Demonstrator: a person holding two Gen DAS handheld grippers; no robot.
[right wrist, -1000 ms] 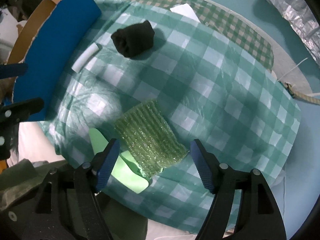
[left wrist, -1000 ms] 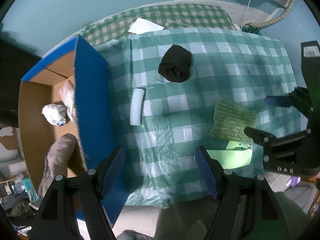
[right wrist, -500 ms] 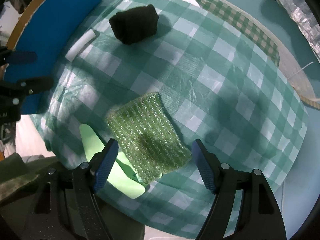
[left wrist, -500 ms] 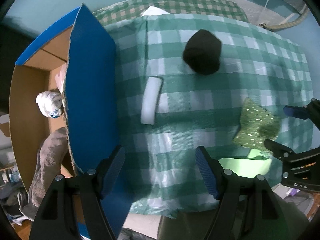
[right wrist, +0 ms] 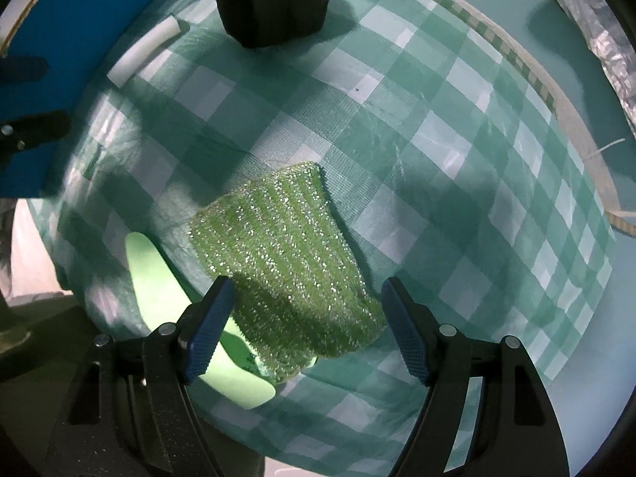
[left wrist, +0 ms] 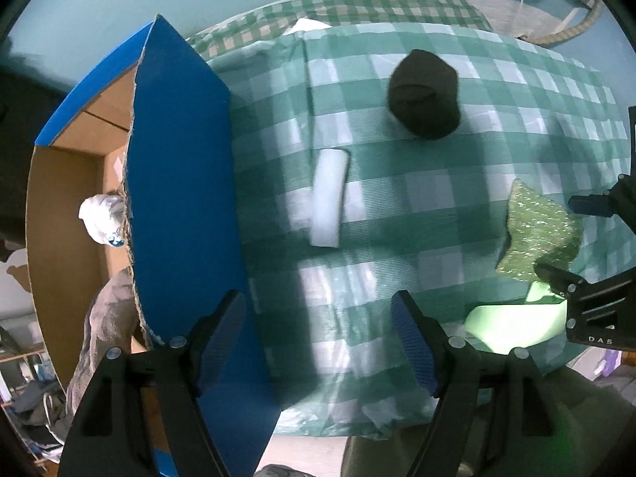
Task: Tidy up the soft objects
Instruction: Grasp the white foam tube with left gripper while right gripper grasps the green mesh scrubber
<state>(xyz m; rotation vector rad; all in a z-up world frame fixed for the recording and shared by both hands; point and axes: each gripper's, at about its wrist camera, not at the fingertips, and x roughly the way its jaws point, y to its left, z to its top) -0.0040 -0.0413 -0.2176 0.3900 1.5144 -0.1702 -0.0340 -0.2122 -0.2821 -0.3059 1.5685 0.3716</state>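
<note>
A sparkly green scrub cloth [right wrist: 286, 262] lies on the green checked tablecloth [right wrist: 437, 151], over a pale green foam piece [right wrist: 159, 290]. My right gripper [right wrist: 306, 330] is open just above the cloth's near edge, jaws astride it. A black rolled cloth [right wrist: 274, 4] and a white foam tube [right wrist: 145, 51] lie farther back. In the left wrist view my left gripper [left wrist: 322, 342] is open and empty above the tablecloth, short of the white tube [left wrist: 328, 198], with the black roll [left wrist: 425, 97] beyond and the green cloth [left wrist: 536, 238] at right.
An open cardboard box with blue outer walls [left wrist: 179, 183] stands at the table's left edge. It holds a white crumpled bag [left wrist: 101, 218] and a grey cloth [left wrist: 107, 326]. The right gripper [left wrist: 572, 234] shows at the far right of the left wrist view.
Both grippers have moved forward and lower over the table. The right gripper now stands astride the green cloth's near edge; the left is closer to the white tube. Both stay open.
</note>
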